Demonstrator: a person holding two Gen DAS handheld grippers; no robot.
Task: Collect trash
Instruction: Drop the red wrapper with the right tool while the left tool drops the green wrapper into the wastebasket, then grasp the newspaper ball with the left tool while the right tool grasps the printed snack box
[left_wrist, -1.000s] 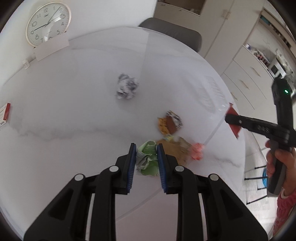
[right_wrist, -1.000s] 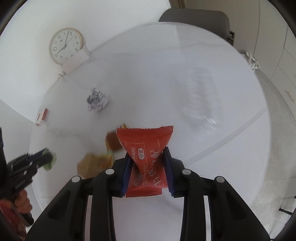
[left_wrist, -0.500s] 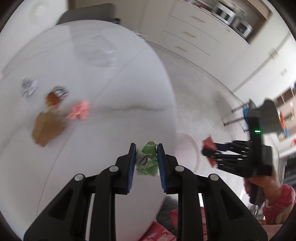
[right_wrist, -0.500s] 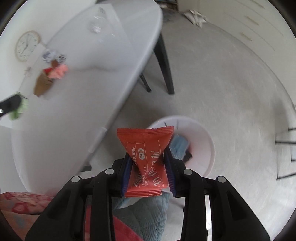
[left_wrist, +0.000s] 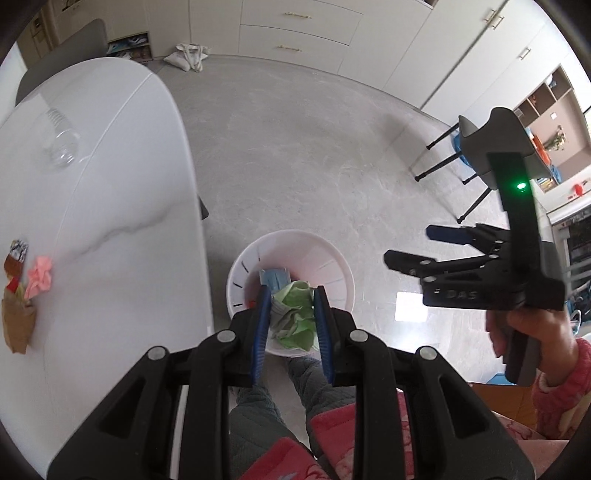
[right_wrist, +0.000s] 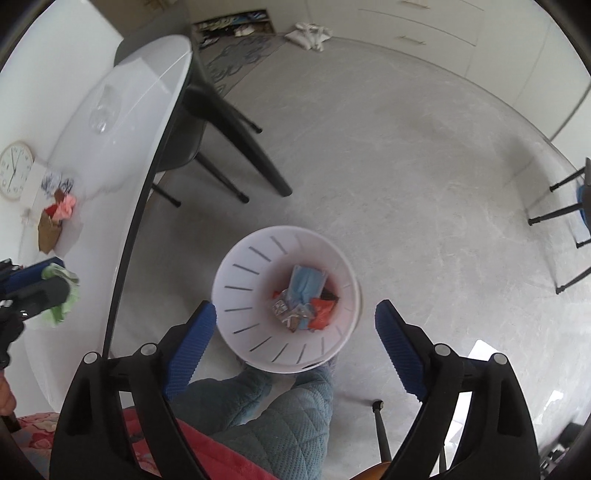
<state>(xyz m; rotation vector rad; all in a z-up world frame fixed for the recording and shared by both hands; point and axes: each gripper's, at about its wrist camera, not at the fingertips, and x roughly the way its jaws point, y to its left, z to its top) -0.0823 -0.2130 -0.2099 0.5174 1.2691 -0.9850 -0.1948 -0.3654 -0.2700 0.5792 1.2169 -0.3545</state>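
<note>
The crumpled green paper (left_wrist: 293, 314) is pressed between the blue pads of my left gripper (left_wrist: 291, 314), which holds it narrow and points down, right above the white bin (left_wrist: 332, 269). The bin stands on the grey floor (left_wrist: 314, 155), directly under both my tongs. Inside it, below my right gripper (right_wrist: 295, 321), lie a blue face mask (right_wrist: 306, 282), a red wrapper (right_wrist: 322, 314) and some other small wrappers that touch one another at the bottom. The jaws of my right gripper are opening and already stand wide; nothing is between them, the bin is seen through the gap. In the left wrist view my right hand (left_wrist: 528, 332) holds this gripper to the right of the bin. To the left of my tongs is the white table (left_wrist: 110, 221), and on it, well apart from the bin, stay a pink crumpled paper (left_wrist: 38, 277), a brown paper piece (left_wrist: 16, 325) and a clear plastic bottle (left_wrist: 62, 147). Under the tongs, near the bin, I see my legs in quilted grey trousers (right_wrist: 280, 417).
</note>
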